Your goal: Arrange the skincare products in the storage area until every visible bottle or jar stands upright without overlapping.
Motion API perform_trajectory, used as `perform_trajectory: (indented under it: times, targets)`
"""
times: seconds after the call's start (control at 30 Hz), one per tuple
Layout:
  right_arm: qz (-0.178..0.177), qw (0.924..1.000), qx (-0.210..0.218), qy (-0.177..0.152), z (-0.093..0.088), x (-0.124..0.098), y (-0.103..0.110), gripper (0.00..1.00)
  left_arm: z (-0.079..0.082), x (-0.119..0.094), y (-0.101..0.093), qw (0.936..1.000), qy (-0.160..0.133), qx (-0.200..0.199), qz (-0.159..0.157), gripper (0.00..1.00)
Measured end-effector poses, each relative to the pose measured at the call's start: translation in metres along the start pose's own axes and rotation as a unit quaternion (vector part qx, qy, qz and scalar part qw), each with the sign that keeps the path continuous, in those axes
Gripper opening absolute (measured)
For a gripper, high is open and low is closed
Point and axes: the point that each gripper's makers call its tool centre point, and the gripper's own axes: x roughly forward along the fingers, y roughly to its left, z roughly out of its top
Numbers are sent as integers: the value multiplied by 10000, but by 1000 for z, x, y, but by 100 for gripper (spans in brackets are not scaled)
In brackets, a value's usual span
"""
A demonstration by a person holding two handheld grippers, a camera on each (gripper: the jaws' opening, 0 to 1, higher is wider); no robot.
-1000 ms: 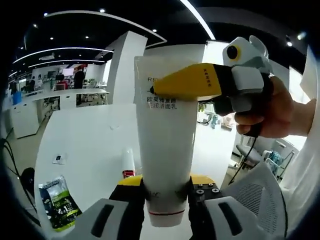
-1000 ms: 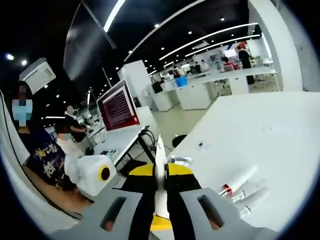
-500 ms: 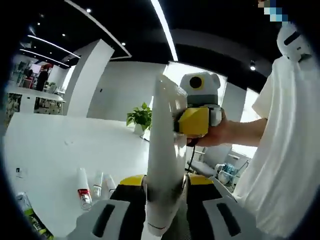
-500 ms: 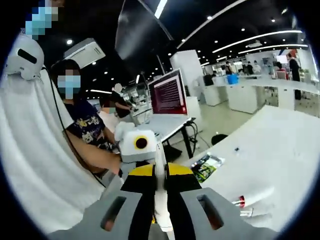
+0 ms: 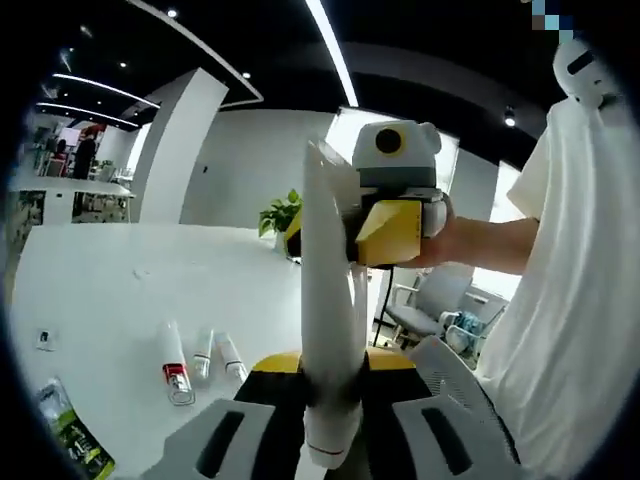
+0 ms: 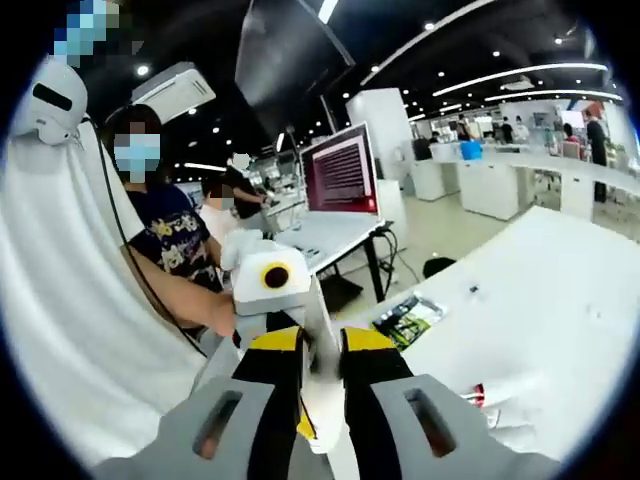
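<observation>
- Left gripper view: left gripper point(image 5: 330, 395) clamps the white tube point(image 5: 328, 300) near its cap, held aloft, edge-on. Right gripper point(image 5: 385, 232) pinches its crimped end, apparently to steady it. Small tubes point(image 5: 200, 355) lie on the table point(image 5: 110, 290), left of the jaws.
- Right gripper view: right gripper's jaws are narrow on the tube's thin edge; left gripper point(image 6: 270, 290) is just beyond them.

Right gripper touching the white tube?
Touching. Left gripper view shows the right gripper closed on the white tube's upper edge, no gap.

Each view looks close along its own jaws at the tall white plastic tube point(image 5: 330, 330) point(image 6: 318, 335) (edge-on), facing the opposite gripper.
</observation>
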Motion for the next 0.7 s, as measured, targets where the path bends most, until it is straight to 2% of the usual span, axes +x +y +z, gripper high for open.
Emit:
perform_trajectory:
  times: [0.1, 0.2, 0.27, 0.3, 0.37, 0.4, 0.53, 0.7]
  targets:
    - [-77, 9972, -580, 468, -7, -3, -4, 15, -16, 1, 7, 9988, 412, 140, 209, 19]
    - [-31, 9921, -953, 818, -8, -8, -6, 13, -30, 1, 13, 9960, 744, 371, 327, 18]
    - [104, 9861, -1041, 1292, -18, -13, -5, 11, -34, 4, 12, 9954, 808, 390, 335, 18]
    - [319, 9802, -1054, 1647, -29, -14, -1, 8, -34, 5, 11, 9953, 825, 396, 325, 18]
    - [264, 9751, -1177, 1858, -34, -13, -4, 9, -38, 8, 10, 9939, 919, 521, 311, 17]
    - [349, 9712, -1292, 1969, -37, -11, -2, 10, -38, 10, 10, 9938, 931, 519, 319, 17]
    - [442, 9663, -1406, 2111, -42, -6, 1, 11, -39, 13, 10, 9934, 950, 546, 350, 17]
    - [661, 9578, -1387, 2431, -53, -1, 4, 10, -48, 10, 11, 9908, 1116, 655, 399, 17]
